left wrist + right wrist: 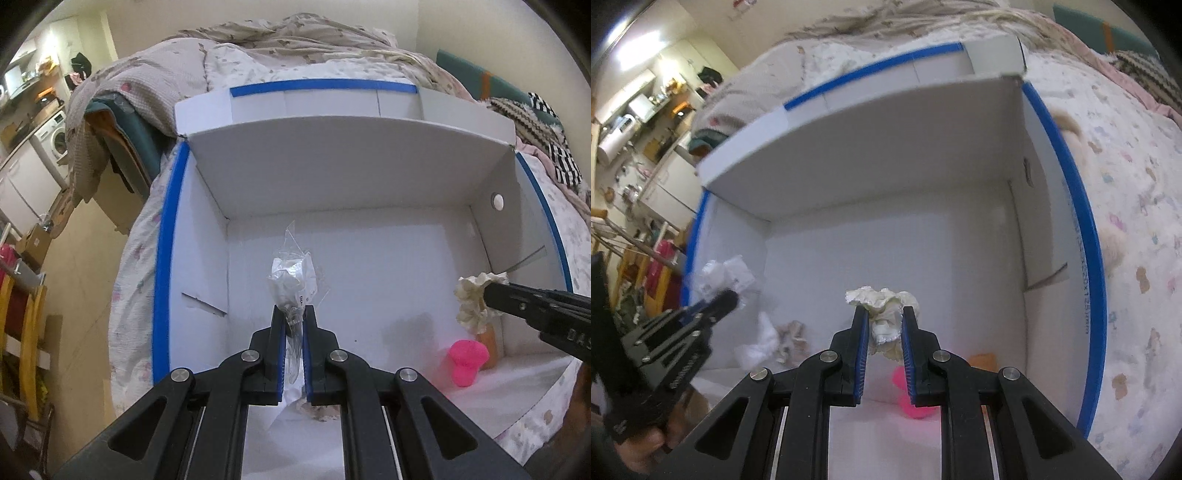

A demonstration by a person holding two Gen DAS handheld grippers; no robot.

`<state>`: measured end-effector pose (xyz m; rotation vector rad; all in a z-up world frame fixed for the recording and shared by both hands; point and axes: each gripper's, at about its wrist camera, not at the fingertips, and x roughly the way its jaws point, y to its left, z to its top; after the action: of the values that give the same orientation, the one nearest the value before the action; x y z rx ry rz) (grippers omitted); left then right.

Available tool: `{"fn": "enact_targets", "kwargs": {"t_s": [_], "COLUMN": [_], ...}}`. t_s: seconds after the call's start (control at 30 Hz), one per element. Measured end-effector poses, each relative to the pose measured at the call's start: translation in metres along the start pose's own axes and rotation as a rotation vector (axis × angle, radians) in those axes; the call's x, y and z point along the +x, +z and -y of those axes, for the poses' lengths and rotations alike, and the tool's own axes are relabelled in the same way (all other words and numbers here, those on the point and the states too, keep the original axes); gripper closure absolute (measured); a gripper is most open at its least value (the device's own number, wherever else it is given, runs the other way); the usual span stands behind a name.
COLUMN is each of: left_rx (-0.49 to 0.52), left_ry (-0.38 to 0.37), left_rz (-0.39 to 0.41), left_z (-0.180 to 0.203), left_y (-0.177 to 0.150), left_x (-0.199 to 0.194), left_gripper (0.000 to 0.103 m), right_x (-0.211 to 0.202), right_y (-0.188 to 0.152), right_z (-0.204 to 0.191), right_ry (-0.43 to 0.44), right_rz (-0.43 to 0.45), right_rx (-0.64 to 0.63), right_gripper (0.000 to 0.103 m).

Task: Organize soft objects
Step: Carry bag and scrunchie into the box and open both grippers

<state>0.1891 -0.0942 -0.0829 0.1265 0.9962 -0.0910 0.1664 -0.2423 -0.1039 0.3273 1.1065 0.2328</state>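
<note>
My left gripper (294, 314) is shut on a clear plastic bag (291, 273) with white stuff inside, held above the floor of a white cardboard box (351, 166) with blue-taped rims. The same bag (724, 277) shows at the left of the right wrist view, in the left gripper (729, 295). My right gripper (884, 317) is shut on a cream ruffled scrunchie (886, 306), over the box's near right part. In the left wrist view the right gripper (487, 295) comes in from the right with the scrunchie (472, 302).
A pink mushroom-shaped toy (467, 360) and an orange piece (487, 343) lie in the box's near right corner. White and patterned soft bits (775, 339) lie near its front left. The box rests on a bed with a floral quilt (1137, 221). A kitchen area lies off to the left.
</note>
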Motion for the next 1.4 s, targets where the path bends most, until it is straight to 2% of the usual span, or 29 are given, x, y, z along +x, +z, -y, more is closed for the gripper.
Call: {"fn": "enact_targets", "kwargs": {"t_s": [0.43,0.8,0.9,0.97,1.0,1.03,1.07,1.13,1.23,1.4], "left_rx": [0.034,0.047,0.033,0.020,0.014,0.005,-0.003,-0.007,-0.012,-0.024], "left_ry": [-0.003,0.009,0.005,0.002,0.002,0.003,0.004,0.002,0.002,-0.004], "left_rz": [-0.081,-0.096,-0.104,-0.104,-0.102,-0.098,-0.093,-0.082,-0.053,-0.028], "left_z": [0.006,0.007,0.004,0.002,0.001,-0.001,-0.002,-0.003,-0.003,-0.004], "left_y": [-0.008,-0.012,-0.011,-0.010,-0.010,-0.010,-0.009,-0.009,-0.007,-0.006], "left_x": [0.018,0.017,0.017,0.017,0.016,0.016,0.014,0.012,0.007,0.001], "left_gripper": [0.095,0.094,0.082,0.067,0.063,0.057,0.051,0.045,0.044,0.044], "right_x": [0.018,0.015,0.014,0.014,0.014,0.013,0.012,0.010,0.006,-0.001], "right_y": [-0.004,-0.004,-0.005,-0.005,-0.005,-0.005,-0.005,-0.004,-0.002,0.001], "right_z": [0.007,0.009,0.010,0.010,0.010,0.009,0.009,0.009,0.008,0.001], "right_ry": [-0.033,-0.015,-0.011,-0.012,-0.010,-0.007,-0.002,0.010,0.015,0.044], "right_rz": [-0.087,-0.073,-0.073,-0.070,-0.067,-0.064,-0.055,-0.042,-0.022,0.011], "right_rx": [0.033,0.030,0.031,0.030,0.029,0.031,0.035,0.038,0.042,0.036], "right_gripper": [0.084,0.082,0.076,0.069,0.064,0.046,0.034,0.030,0.013,0.005]}}
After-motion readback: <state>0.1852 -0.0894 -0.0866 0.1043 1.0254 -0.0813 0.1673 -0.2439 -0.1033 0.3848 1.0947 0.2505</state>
